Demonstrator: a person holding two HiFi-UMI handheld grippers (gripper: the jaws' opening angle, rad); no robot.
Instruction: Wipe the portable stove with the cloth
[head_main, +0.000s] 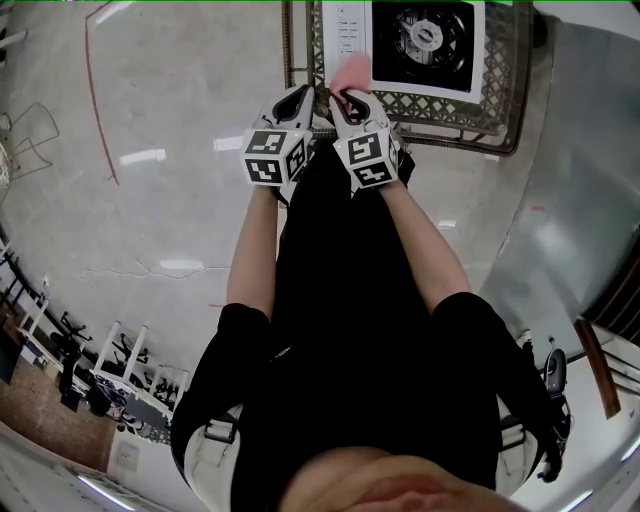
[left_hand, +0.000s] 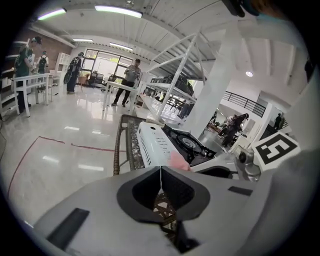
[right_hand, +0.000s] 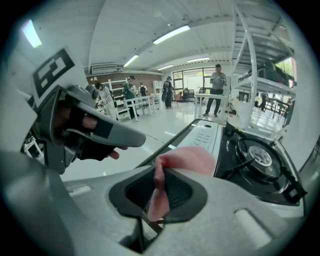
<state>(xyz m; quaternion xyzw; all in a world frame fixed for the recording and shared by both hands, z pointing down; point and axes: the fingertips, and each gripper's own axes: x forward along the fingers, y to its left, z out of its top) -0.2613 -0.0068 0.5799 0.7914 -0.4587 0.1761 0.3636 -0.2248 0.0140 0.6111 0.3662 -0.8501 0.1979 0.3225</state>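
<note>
Portable stove (head_main: 425, 40) sat on lattice desk (head_main: 455, 108) in head view. Pink cloth (head_main: 352, 72) lay at stove's near-left edge, pinched by right gripper (head_main: 347, 100). Left gripper (head_main: 300, 98) was just left of cloth, short of stove.

Left gripper view: jaws clenched tight together, nothing between. Stove ahead and right, cloth at its near corner.

Right gripper view: jaws grasped cloth, fold bunched above pads, tail hanging below. Stove burner (right_hand: 260, 155) just beyond, to right. Left gripper alongside, off stove's left.
</note>
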